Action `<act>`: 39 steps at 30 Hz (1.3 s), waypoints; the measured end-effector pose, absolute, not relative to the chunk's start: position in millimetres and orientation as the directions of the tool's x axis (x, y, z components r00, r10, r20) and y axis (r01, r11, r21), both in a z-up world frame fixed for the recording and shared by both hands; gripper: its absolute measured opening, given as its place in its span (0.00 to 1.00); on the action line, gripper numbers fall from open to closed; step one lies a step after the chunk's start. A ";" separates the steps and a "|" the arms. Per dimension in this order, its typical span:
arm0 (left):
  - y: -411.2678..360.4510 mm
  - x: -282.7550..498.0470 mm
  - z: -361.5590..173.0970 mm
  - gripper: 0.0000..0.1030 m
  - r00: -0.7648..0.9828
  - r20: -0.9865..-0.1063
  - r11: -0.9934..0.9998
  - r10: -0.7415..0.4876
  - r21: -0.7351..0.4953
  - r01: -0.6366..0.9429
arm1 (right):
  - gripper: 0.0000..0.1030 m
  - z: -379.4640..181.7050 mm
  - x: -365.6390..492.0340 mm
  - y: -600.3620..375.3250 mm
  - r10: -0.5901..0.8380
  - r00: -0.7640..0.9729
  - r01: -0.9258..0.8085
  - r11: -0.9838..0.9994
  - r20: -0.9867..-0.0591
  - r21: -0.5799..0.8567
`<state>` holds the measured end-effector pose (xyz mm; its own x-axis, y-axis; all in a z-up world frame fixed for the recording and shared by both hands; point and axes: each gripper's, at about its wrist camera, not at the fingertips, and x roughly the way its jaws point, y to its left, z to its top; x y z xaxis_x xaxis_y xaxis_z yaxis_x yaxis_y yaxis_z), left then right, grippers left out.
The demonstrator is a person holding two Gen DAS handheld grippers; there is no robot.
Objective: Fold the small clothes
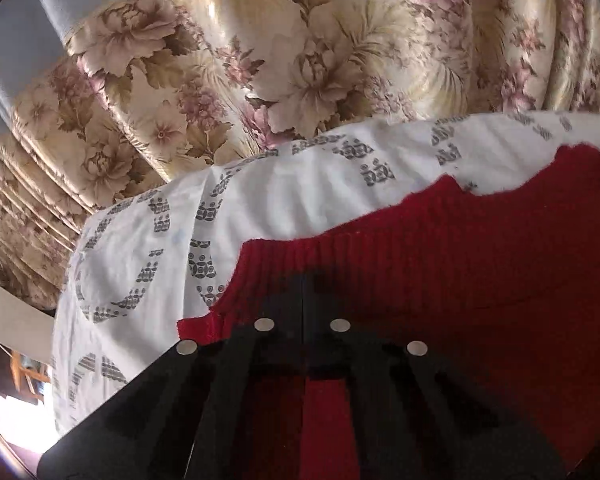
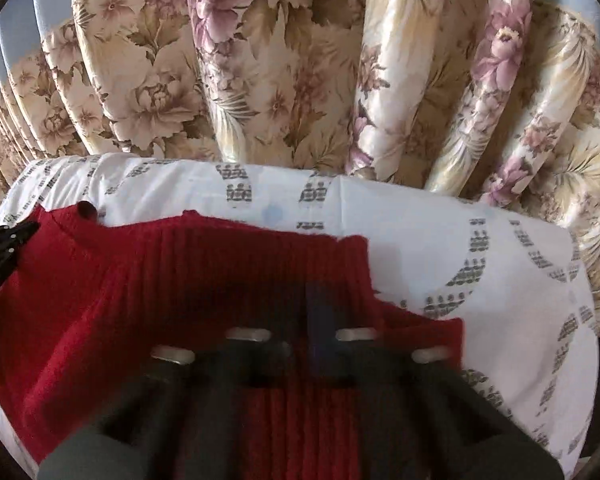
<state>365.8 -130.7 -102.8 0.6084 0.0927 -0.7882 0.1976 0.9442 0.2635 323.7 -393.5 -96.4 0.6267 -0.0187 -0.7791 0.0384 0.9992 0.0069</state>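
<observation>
A red ribbed knit sweater (image 1: 460, 260) lies on a white sheet printed with grey figures (image 1: 260, 200). My left gripper (image 1: 303, 284) is shut, its tips together over the ribbed edge at the sweater's left corner. Whether any knit is caught between them does not show. In the right wrist view the same sweater (image 2: 140, 280) spreads to the left, and my blurred right gripper (image 2: 318, 300) is shut over its right ribbed corner. A dark button (image 2: 86, 209) sits at the far left edge. The left gripper (image 2: 28, 227) pokes in at the left border.
The sheeted surface (image 2: 460, 232) ends just behind the sweater, and a pleated floral curtain (image 2: 300, 80) hangs close behind it. White sheet lies bare to the right of the sweater. In the left wrist view the sheet drops off at the left, with a wooden piece (image 1: 28, 372) below.
</observation>
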 end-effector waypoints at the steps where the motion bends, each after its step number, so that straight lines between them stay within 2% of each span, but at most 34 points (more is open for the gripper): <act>1: -126.0 364.8 -100.8 0.00 0.621 -0.780 0.953 0.084 0.245 0.178 | 0.02 -95.2 321.9 -393.9 -0.023 0.642 0.044 0.999 -0.766 0.006; 7: -102.9 362.7 -82.6 0.00 0.676 -0.733 0.977 0.077 0.190 0.095 | 0.00 -75.7 314.6 -400.2 -0.018 0.704 0.055 0.998 -0.710 0.029; 8: -103.0 362.5 -81.7 0.00 0.675 -0.735 0.977 0.066 0.183 0.104 | 0.04 -72.9 315.0 -402.4 -0.015 0.709 0.056 0.998 -0.705 0.036; 10: -107.0 365.4 -84.1 0.00 0.628 -0.778 0.975 -0.029 0.117 0.190 | 0.44 -70.3 316.8 -407.8 -0.008 0.710 0.063 0.997 -0.705 0.053; 11: -111.9 364.0 -84.3 0.16 0.627 -0.778 0.969 -0.048 0.115 0.218 | 0.80 -71.0 318.1 -409.3 0.017 0.705 0.055 0.995 -0.709 0.079; 12: -118.0 361.2 -83.6 0.53 0.647 -0.762 0.962 -0.029 0.155 0.226 | 0.78 -71.1 318.4 -409.1 0.044 0.710 0.038 0.994 -0.703 0.102; 13: -123.1 357.7 -82.4 0.70 0.664 -0.747 0.955 -0.028 0.177 0.239 | 0.78 -71.5 319.1 -405.8 0.048 0.712 0.026 0.995 -0.701 0.095; 14: -127.8 354.6 -81.4 0.77 0.678 -0.735 0.949 -0.034 0.189 0.252 | 0.78 -73.1 320.6 -400.5 0.048 0.709 0.014 0.997 -0.704 0.081; 20: -149.2 364.0 -98.4 0.75 0.630 -0.777 0.934 0.016 0.237 0.268 | 0.77 -89.5 333.1 -382.7 0.037 0.659 0.001 0.999 -0.751 0.049; 21: -150.1 364.6 -100.4 0.71 0.635 -0.773 0.935 0.015 0.236 0.265 | 0.65 -93.6 335.3 -380.9 0.033 0.649 -0.001 0.999 -0.760 0.043; 22: -150.9 363.2 -101.4 0.64 0.633 -0.774 0.935 0.002 0.226 0.274 | 0.58 -98.7 337.7 -378.7 0.034 0.636 -0.008 0.999 -0.771 0.038; 23: -151.5 361.9 -101.7 0.44 0.627 -0.779 0.935 -0.028 0.201 0.291 | 0.47 -102.7 339.2 -377.2 0.047 0.626 -0.018 0.999 -0.779 0.046; 24: -153.2 360.1 -101.9 0.19 0.622 -0.781 0.937 -0.050 0.180 0.300 | 0.35 -104.6 339.3 -376.3 0.058 0.625 -0.026 0.998 -0.778 0.053; 25: -155.9 359.1 -101.9 0.03 0.627 -0.778 0.934 -0.039 0.193 0.299 | 0.29 -104.4 337.8 -374.3 0.049 0.638 -0.031 0.999 -0.768 0.038; 26: -159.1 357.7 -102.6 0.03 0.636 -0.772 0.931 -0.025 0.215 0.297 | 0.10 -104.0 336.8 -374.3 0.049 0.642 -0.032 0.999 -0.765 0.038; 30: -147.1 351.8 -95.3 0.02 0.665 -0.745 0.950 -0.041 0.178 0.257 | 0.09 -92.1 325.9 -384.6 0.052 0.693 -0.012 0.998 -0.719 0.061; 34: -132.0 350.4 -89.6 0.02 0.700 -0.714 0.960 -0.011 0.187 0.206 | 0.09 -86.4 325.5 -392.8 0.047 0.712 -0.001 0.998 -0.701 0.066; 39: -111.9 359.4 -76.9 0.02 0.711 -0.703 0.980 -0.013 0.134 0.150 | 0.09 -80.5 329.9 -400.1 0.041 0.730 0.027 0.996 -0.682 0.089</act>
<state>359.4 -111.9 -76.9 0.7110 -0.0129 -0.7031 0.1504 0.9795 0.1340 329.9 -400.1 -80.5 0.7299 0.0409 -0.6823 0.0271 0.9957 0.0887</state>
